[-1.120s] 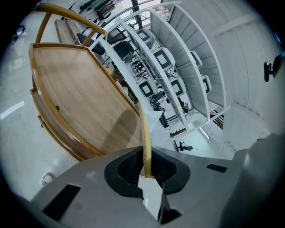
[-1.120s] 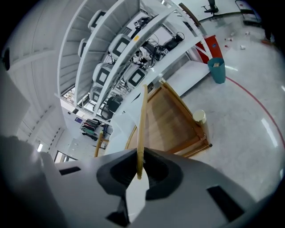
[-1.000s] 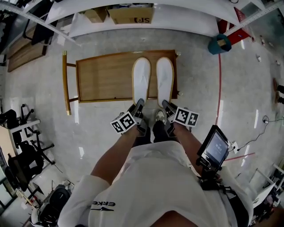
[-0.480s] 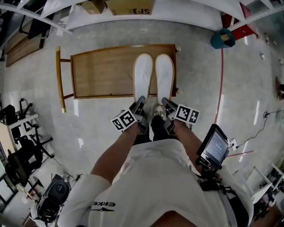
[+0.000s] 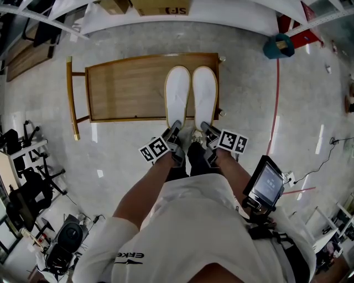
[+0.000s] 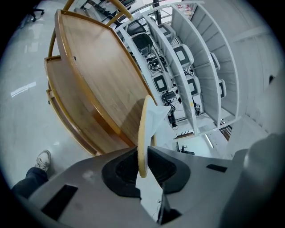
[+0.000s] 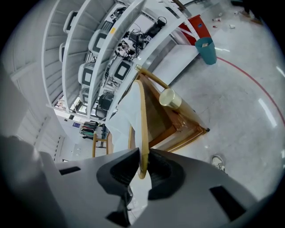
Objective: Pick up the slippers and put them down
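Two white slippers with tan soles lie side by side, toes pointing away, over the right end of a wooden table (image 5: 127, 91). My left gripper (image 5: 176, 130) is shut on the heel of the left slipper (image 5: 178, 94). My right gripper (image 5: 203, 129) is shut on the heel of the right slipper (image 5: 204, 94). In the left gripper view the left slipper's sole (image 6: 142, 129) stands edge-on, pinched by the left gripper (image 6: 142, 167). In the right gripper view the right slipper's sole (image 7: 142, 120) is pinched the same way by the right gripper (image 7: 141, 171). Whether the slippers touch the tabletop I cannot tell.
The table has a handle rail (image 5: 70, 99) at its left end and stands on a grey floor. A teal bin (image 5: 278, 46) and a red floor line (image 5: 275, 105) are to the right. White shelving (image 6: 196, 67) and a cardboard box (image 5: 160, 6) are behind. The person's shoe (image 5: 193, 136) is between the grippers.
Both grippers have sunk a little with the slippers still pinched by their heels. The head view has shifted slightly, so the table sits higher and further left in it.
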